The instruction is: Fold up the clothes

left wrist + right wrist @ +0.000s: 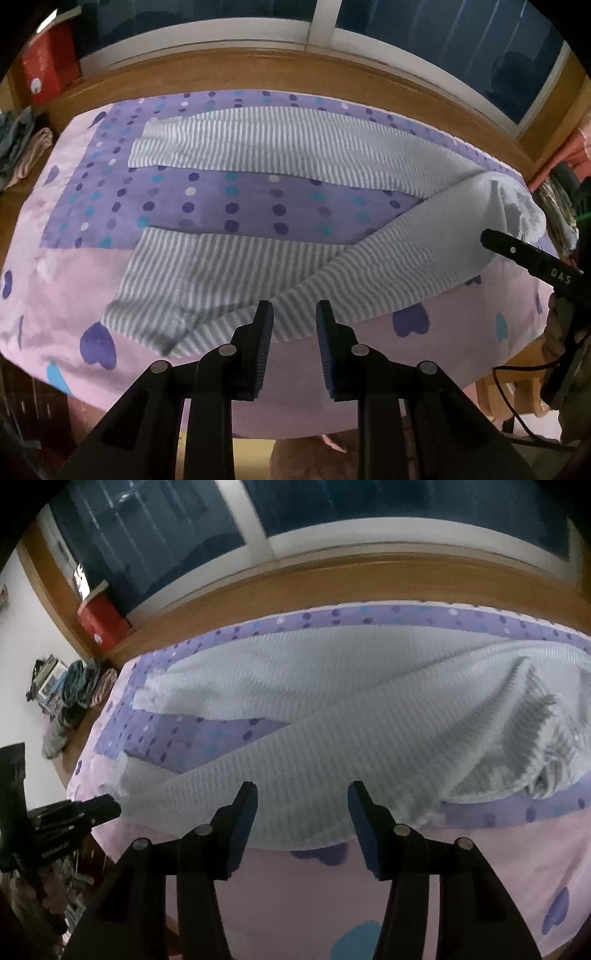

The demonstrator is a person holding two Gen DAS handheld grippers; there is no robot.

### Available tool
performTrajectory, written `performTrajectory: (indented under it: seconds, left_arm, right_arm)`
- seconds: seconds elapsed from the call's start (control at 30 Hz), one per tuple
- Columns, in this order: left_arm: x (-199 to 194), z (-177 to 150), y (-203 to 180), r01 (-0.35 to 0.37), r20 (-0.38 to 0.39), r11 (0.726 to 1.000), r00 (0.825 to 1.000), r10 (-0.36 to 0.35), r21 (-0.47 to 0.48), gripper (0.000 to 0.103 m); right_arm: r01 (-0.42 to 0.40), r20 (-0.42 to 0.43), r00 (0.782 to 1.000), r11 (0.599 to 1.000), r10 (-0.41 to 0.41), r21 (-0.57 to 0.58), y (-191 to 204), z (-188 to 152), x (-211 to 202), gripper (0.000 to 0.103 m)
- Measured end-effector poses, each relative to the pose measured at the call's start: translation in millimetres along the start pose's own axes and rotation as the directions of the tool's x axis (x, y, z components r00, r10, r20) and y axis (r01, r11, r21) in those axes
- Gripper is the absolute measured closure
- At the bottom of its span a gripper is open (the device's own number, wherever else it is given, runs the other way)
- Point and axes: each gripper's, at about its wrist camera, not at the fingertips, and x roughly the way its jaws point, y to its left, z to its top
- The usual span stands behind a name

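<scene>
I see the striped trousers point(258, 162) spread across the bed point(92, 288), legs apart, unfolded; my left gripper point(294, 317) and right gripper point(303, 797) both hang released, nothing grasped

The left gripper point(294, 314) is built of matte black plastic: two angular fingers point(264, 325) are faced on their inner sides with dark blue ribbed pads, and each finger is carried on paired black link arms. Four round silver pivot screws are set across those links, two on each side of the gap. The right gripper point(303, 794) is made the same way, with black fingers point(245, 805), blue pads and four silver screw heads. Seen beside the left gripper's fingers, the right gripper's black body is marked "DAS" in pale letters next to a small silver screw, and a thin black cable is looped beneath it.
</scene>
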Motion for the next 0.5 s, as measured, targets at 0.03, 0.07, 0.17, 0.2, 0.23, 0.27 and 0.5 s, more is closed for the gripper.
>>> performTrajectory:
  seconds: [0.03, 0.07, 0.17, 0.2, 0.23, 0.27, 0.5]
  left_arm:
    - [1.8, 1.1, 2.1, 0.009, -0.007, 1.0, 1.0, -0.009, 0.006, 0.079]
    - [3.3, 2.1, 3.6, 0.016, -0.012, 1.0, 1.0, -0.015, 0.01, 0.079]
    - [5.2, 5.3, 6.1, 0.022, -0.022, 1.0, 1.0, -0.022, 0.009, 0.079]
    - [5.5, 6.2, 7.1, 0.035, -0.03, 0.999, 0.999, -0.034, 0.01, 0.079]
    - [5.8, 7.0, 8.0, 0.047, -0.037, 0.999, 0.998, -0.046, 0.01, 0.079]
    - [6.6, 7.9, 9.1, 0.057, -0.045, 0.998, 0.997, -0.056, 0.015, 0.079]
    - [23.2, 17.2, 14.5, 0.101, -0.124, 0.984, 0.989, -0.083, 0.149, 0.079]
  right_arm:
    - [-0.001, -0.008, 1.0, 1.0, 0.001, -0.011, 5.6, 1.0, 3.2, 0.052]
    - [-0.004, -0.015, 1.0, 1.0, 0.004, -0.023, 10.9, 2.0, 6.5, 0.052]
    - [-0.024, -0.039, 0.999, 0.998, 0.022, -0.056, 24.8, 6.0, 19.5, 0.051]
    - [-0.035, -0.048, 0.998, 0.997, 0.032, -0.062, 29.0, 7.3, 23.9, 0.051]
    - [-0.054, -0.055, 0.997, 0.996, 0.05, -0.065, 32.9, 7.9, 28.1, 0.051]
    - [-0.065, -0.058, 0.996, 0.995, 0.061, -0.07, 35.7, 7.5, 30.8, 0.051]
    - [-0.03, -0.072, 0.997, 0.999, 0.027, -0.041, 57.8, 3.5, 42.4, 0.051]
